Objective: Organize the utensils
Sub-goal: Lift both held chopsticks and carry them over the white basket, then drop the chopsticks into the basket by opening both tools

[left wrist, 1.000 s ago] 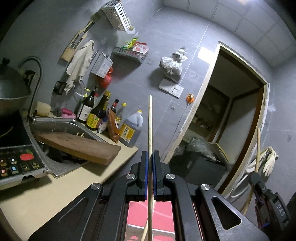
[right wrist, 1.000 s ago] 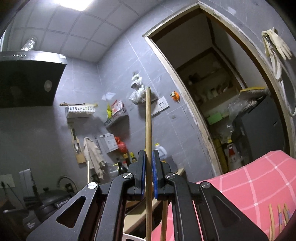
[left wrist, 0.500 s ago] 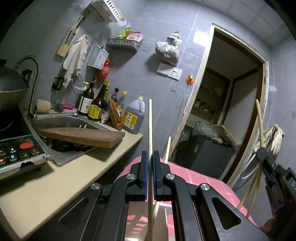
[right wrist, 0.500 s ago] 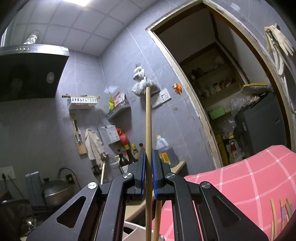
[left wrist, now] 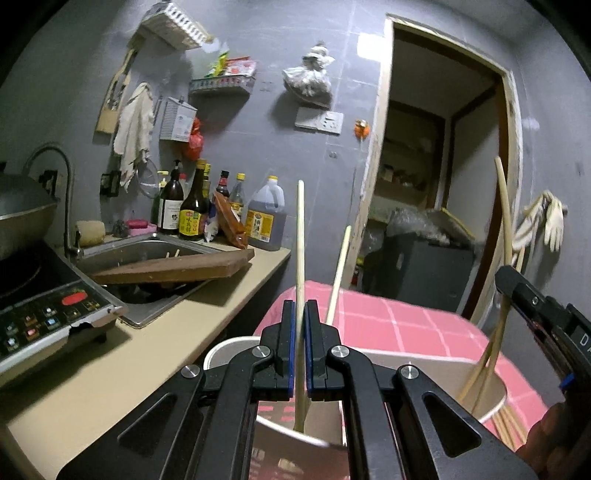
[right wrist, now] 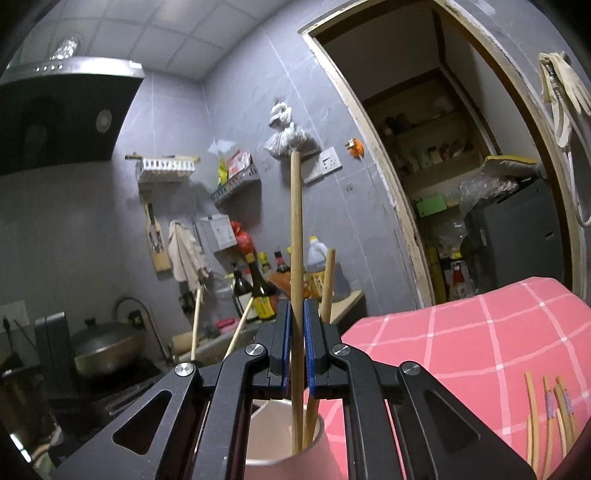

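Pink checked cloth (left wrist: 406, 325) fills our lower frames. Our left gripper (left wrist: 300, 347) clamps a pale chopstick (left wrist: 300, 236) at centre frame, upright over the cup (left wrist: 221, 350); our right gripper (right wrist: 297, 347) clamps a darker chopstick (right wrist: 295, 236) likewise.

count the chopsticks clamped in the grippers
2: a pale chopstick upright in the left gripper, a darker chopstick upright in the right gripper. None looks hidden between the jaws.

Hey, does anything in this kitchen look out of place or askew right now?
Yes. A wooden cutting board lies tilted across the sink, one end jutting past the rim. The white rack high on the wall also hangs crooked.
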Motion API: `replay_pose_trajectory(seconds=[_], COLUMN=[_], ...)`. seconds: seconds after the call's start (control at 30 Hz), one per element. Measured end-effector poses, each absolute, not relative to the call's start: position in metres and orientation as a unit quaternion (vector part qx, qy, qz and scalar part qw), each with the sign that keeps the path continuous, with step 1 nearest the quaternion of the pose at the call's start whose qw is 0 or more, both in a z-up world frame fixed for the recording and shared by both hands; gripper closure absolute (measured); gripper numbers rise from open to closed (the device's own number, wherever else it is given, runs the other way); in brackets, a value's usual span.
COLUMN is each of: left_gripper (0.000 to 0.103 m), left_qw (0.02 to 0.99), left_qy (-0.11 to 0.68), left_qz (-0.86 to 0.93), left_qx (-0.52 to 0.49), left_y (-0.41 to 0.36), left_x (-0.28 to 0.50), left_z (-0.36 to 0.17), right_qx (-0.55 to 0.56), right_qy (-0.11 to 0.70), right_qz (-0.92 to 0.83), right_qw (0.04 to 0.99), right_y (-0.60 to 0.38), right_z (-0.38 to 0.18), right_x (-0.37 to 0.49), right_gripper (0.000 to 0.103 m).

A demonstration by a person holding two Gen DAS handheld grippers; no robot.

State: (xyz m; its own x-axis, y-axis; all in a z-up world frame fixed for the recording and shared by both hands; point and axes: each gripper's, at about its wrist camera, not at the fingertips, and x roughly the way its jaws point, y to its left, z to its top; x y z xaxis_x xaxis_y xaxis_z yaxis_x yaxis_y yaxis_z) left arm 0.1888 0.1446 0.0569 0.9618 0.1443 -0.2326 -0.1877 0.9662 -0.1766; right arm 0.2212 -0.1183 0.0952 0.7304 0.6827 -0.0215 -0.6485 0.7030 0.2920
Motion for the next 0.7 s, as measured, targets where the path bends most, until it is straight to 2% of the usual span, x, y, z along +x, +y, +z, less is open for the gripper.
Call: replay_pose_trajectory(seconds=[0.17,0.53,0.6,0.7], left_gripper=[0.1,0.098,0.093,0.08], left_qw=[0.985,0.984,0.984,0.984], left_qy=[0.133,0.135,0.132,0.128], left_qz=[0.081,0.053,0.048,0.042], left_qx=[-0.066,-0.1,-0.106,-0.117], left_y=[0.138,0.145,0.146,0.147], left_x=[0.189,0.177,0.174,0.168], left_z=[0.053,0.051,0.052,0.056], right_qx=[0.125,0.107,0.104,0.104], right_qy=[0.076,0.084,0.082,0.074], right_qz=[0.363,0.363,0.362,0.361], right_qw=[0.92,0.922,0.923,0.924], right_y=[-0.121,-0.124,-0.126,-0.13], right_z=[0.091,0.087,0.087,0.089], right_x=[0.216,0.206,0.204,0.199], right_gripper=[0.098,0.096,0.091,0.079])
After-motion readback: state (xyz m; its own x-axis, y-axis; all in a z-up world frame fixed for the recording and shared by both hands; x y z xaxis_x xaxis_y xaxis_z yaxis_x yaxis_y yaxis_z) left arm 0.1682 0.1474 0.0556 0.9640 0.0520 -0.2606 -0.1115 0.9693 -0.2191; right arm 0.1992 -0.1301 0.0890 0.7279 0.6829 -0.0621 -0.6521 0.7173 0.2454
